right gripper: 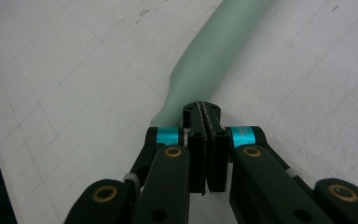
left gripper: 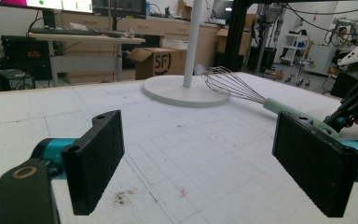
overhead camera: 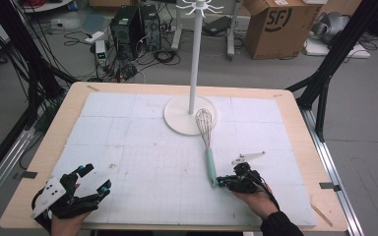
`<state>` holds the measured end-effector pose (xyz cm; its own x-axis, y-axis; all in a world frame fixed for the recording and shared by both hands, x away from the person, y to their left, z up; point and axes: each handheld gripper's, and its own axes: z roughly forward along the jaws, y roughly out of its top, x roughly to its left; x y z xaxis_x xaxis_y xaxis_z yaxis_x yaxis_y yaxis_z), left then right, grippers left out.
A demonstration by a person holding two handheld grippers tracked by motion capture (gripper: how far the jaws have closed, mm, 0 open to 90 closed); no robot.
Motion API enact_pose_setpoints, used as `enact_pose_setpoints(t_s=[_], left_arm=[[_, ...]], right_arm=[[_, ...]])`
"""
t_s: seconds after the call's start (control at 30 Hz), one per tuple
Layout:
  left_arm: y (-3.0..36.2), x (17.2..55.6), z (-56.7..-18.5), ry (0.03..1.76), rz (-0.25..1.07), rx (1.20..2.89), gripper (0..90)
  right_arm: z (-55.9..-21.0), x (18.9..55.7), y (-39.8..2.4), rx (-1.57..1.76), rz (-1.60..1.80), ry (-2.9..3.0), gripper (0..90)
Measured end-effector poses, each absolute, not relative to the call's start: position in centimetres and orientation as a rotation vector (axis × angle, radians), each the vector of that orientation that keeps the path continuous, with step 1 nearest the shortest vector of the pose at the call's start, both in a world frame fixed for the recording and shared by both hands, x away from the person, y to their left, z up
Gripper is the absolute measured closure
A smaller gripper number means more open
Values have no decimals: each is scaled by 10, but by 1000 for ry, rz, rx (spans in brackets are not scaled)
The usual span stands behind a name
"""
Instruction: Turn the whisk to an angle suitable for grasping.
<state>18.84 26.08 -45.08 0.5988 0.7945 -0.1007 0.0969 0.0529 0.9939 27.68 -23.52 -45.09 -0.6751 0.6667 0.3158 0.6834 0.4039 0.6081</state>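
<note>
The right gripper (right gripper: 207, 122) has its jaws pressed together just at the end of the whisk (right gripper: 216, 60) handle, while the left gripper (left gripper: 214, 161) keeps its jaws spread over the bench (overhead camera: 128, 142).

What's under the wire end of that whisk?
The whisk's wire head lies on the rim of the white stand's round base; its green handle rests on the white foam mat.

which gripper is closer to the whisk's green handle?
Right. The right gripper sits shut at the end of the wire whisk's mint-green handle; the left gripper is open, far off across the table.
</note>
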Motion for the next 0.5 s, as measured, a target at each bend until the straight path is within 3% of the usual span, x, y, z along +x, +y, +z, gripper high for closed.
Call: enact_pose_setpoints(t_s=[0.5], left_arm=[[260, 189, -451, 811, 628, 1439, 174]], right_arm=[[-451, 278, -230, -1230, -1144, -2571, 885]])
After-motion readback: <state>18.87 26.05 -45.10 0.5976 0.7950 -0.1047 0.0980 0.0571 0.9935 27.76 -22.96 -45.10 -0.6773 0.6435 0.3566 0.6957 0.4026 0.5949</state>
